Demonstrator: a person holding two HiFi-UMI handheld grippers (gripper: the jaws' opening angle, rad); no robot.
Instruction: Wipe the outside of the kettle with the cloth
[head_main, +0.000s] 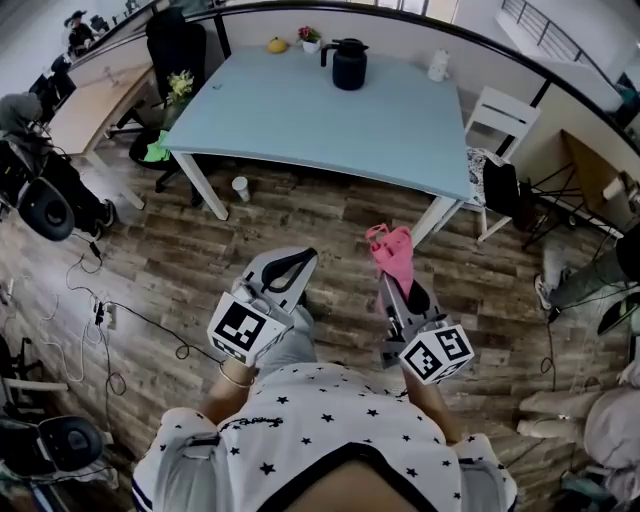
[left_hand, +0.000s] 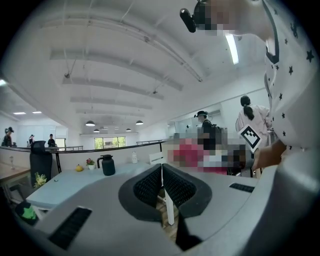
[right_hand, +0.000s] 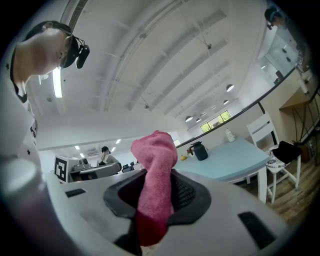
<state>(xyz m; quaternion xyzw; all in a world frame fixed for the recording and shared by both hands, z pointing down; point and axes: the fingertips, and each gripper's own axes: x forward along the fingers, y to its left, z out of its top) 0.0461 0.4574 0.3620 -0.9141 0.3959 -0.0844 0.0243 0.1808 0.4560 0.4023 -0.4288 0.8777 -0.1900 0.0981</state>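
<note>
The black kettle (head_main: 349, 64) stands at the far edge of the blue surface (head_main: 300, 120), well apart from both grippers. The right gripper's (head_main: 398, 285) jaws clamp the pink cloth (head_main: 392, 250). The left gripper's (left_hand: 162, 182) jaws are closed together on nothing.

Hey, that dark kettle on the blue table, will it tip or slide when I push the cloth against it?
The kettle looks squat and wide-based, so it probably resists tipping. It stands free on the smooth table, so a firm wipe with the cloth may slide it. The left tool holds nothing and could likely steady its handle.
</note>
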